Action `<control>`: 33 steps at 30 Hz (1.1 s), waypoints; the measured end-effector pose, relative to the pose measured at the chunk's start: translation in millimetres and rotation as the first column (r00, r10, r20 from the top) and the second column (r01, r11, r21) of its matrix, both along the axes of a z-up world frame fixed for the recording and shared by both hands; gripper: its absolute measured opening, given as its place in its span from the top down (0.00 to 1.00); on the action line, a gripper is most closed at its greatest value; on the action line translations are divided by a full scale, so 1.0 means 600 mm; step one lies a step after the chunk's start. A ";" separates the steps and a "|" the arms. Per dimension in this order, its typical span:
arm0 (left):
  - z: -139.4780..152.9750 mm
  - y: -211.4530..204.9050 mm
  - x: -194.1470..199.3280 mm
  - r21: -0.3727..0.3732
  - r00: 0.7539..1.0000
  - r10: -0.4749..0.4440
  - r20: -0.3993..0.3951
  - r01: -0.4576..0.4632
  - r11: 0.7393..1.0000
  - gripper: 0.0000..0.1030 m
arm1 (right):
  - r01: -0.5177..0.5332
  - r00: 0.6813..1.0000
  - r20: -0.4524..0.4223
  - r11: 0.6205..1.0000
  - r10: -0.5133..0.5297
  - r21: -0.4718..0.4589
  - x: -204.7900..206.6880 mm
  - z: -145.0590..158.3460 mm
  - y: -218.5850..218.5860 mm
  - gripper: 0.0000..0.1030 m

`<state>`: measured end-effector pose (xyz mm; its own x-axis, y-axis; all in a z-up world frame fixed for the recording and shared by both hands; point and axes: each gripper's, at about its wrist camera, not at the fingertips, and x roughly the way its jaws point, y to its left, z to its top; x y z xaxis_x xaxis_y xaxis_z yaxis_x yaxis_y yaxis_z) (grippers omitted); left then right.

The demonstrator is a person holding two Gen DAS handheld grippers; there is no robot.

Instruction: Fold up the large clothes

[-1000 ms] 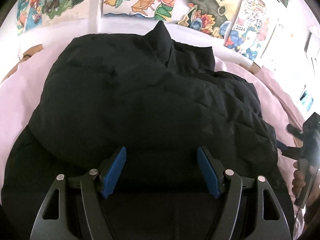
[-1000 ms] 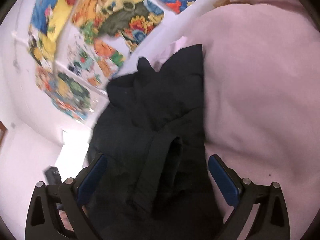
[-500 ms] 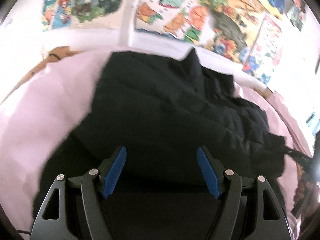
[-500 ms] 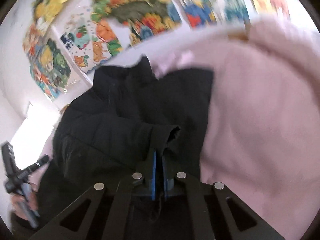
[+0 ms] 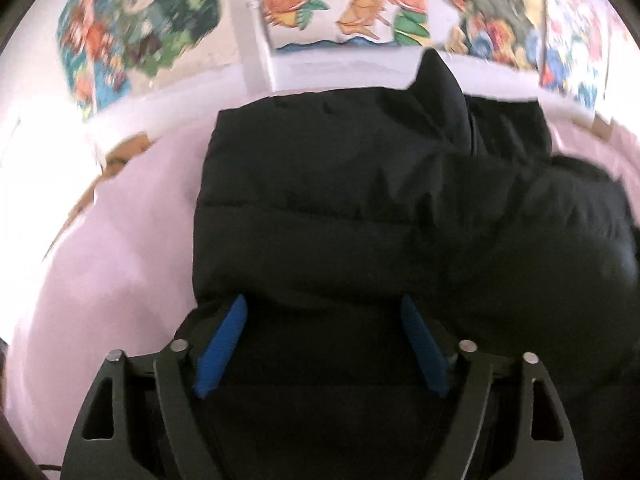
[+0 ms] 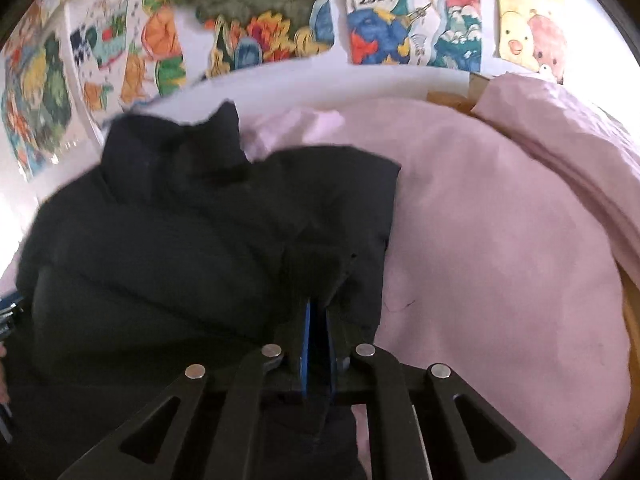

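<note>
A black quilted puffer jacket (image 5: 360,200) lies on a pink bed sheet (image 5: 120,260), its collar toward the wall. My left gripper (image 5: 322,312) is open, its blue pads (image 5: 224,340) spread over the jacket's near edge with fabric between and below them. In the right wrist view the jacket (image 6: 180,240) fills the left half. My right gripper (image 6: 316,320) is shut on a fold of the jacket's right side, likely the sleeve cuff (image 6: 320,268), and holds it over the body.
The pink sheet (image 6: 500,240) spreads to the right, with bunched pink bedding (image 6: 560,128) at the far right. Colourful posters (image 6: 280,20) cover the white wall behind the bed. A wooden bed edge (image 5: 120,156) shows at the left.
My right gripper has shut on the jacket's sleeve fold and carried it leftward over the body. My left gripper stayed open and shifted left along the jacket's near edge.
</note>
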<state>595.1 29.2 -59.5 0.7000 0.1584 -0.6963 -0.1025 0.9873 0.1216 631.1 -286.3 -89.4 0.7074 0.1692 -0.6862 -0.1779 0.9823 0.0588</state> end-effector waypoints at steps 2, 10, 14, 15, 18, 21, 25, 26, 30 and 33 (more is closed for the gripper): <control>-0.015 0.000 0.004 0.023 1.000 -0.008 0.001 0.008 1.000 0.22 | -0.016 1.000 -0.009 0.999 0.016 -0.038 0.010 -0.018 0.005 0.91; -0.053 0.014 0.022 0.011 1.000 0.012 -0.013 -0.011 1.000 0.06 | -0.049 0.999 -0.024 0.990 0.047 -0.130 0.022 -0.072 0.025 0.91; -0.054 0.013 0.018 0.018 1.000 0.017 -0.005 -0.017 1.000 0.03 | -0.049 0.999 -0.015 0.984 0.047 -0.170 0.024 -0.087 0.033 0.90; -0.053 0.015 0.018 0.013 1.000 0.019 -0.002 -0.019 1.000 0.02 | -0.048 0.999 -0.011 0.983 0.046 -0.177 0.022 -0.088 0.035 0.89; -0.047 0.024 0.009 -0.017 1.000 0.019 0.018 -0.019 1.000 0.02 | -0.040 0.999 0.008 0.983 0.042 -0.177 0.017 -0.085 0.035 0.89; -0.032 0.027 -0.001 -0.033 1.000 0.018 0.024 -0.017 0.999 0.02 | -0.042 0.999 0.014 0.993 0.044 -0.109 0.014 -0.069 0.018 0.87; 0.010 0.031 -0.026 -0.062 0.998 0.005 0.068 0.000 0.998 0.02 | -0.040 0.999 0.030 0.998 0.039 0.045 0.006 -0.020 -0.024 0.56; 0.021 0.031 -0.031 -0.071 0.996 -0.004 0.093 0.011 0.997 0.02 | -0.034 0.998 0.055 0.997 0.030 0.068 0.001 -0.006 -0.030 0.36; 0.082 0.013 -0.018 -0.114 0.982 -0.047 0.184 0.069 0.991 0.02 | -0.060 0.989 0.140 0.984 0.037 0.168 0.001 0.041 -0.036 0.27; 0.120 -0.013 0.043 -0.125 0.983 -0.075 0.168 0.096 0.987 0.02 | -0.083 0.991 0.129 0.951 0.046 0.299 0.043 0.064 -0.024 0.20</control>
